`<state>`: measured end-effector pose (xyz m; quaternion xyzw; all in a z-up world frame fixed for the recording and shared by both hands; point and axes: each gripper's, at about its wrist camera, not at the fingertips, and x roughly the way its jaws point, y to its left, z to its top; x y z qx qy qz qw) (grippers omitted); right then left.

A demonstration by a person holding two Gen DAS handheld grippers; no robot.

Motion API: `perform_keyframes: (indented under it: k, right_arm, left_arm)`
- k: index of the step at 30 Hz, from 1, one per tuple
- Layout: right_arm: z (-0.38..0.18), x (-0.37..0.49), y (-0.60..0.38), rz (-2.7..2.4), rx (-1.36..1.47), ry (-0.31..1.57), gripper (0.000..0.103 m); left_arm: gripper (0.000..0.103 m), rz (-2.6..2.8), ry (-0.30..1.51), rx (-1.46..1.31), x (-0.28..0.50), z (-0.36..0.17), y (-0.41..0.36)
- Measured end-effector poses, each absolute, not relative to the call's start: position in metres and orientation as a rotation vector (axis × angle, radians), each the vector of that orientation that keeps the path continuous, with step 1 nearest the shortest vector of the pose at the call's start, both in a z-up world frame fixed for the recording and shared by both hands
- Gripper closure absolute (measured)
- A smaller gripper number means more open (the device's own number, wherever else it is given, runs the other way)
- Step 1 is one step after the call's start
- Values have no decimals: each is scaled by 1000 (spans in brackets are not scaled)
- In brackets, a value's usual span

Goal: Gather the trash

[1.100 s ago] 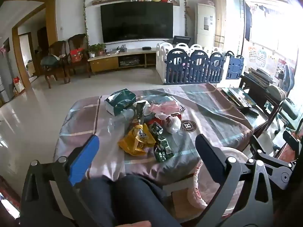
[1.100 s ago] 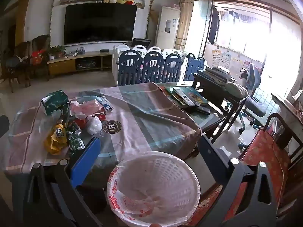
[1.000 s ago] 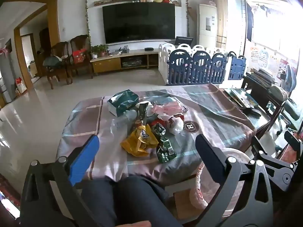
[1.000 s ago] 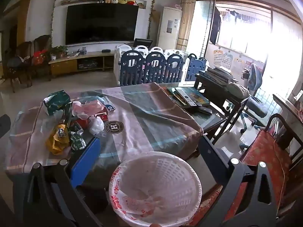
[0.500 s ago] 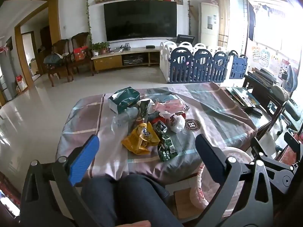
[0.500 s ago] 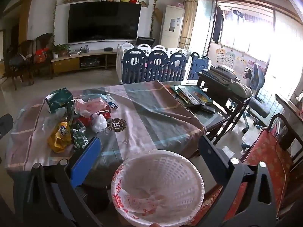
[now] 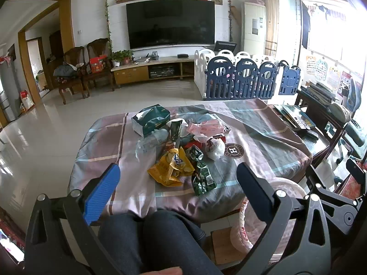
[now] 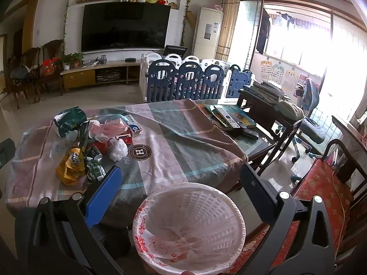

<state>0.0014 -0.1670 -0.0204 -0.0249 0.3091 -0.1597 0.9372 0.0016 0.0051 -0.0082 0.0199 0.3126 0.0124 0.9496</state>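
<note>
A heap of trash lies on the cloth-covered table (image 7: pixel 263 123): a yellow bag (image 7: pixel 170 168), a green wrapper (image 7: pixel 203 178), a white crumpled bag (image 7: pixel 215 146), pink plastic (image 7: pixel 205 127), a clear bottle (image 7: pixel 150 141) and a green tissue pack (image 7: pixel 150 118). The heap also shows in the right wrist view, with the yellow bag (image 8: pixel 70 165) nearest. A white basket lined with a plastic bag (image 8: pixel 189 226) stands on the floor by the table's near right corner. My left gripper (image 7: pixel 177 183) is open and empty, short of the table. My right gripper (image 8: pixel 180 183) is open and empty above the basket.
My knees (image 7: pixel 156 238) are in front of the table's near edge. Books and remotes (image 8: pixel 229 114) lie on the table's right end. A dark desk (image 8: pixel 266 105), a red cushioned chair (image 8: pixel 325 190) and a blue playpen (image 8: pixel 190 81) stand right and behind.
Both grippers have drifted slightly back and up, so the table and basket sit a little lower in view. Jaws stay open. Nothing on the table has moved.
</note>
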Motion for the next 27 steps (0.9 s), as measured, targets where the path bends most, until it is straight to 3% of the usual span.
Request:
perform_keyframes:
  k: [27]
  right_arm:
    - [-19,1,-168,-331,-58,632,2]
  left_arm:
    - [2,26,640,42,1,-7,5]
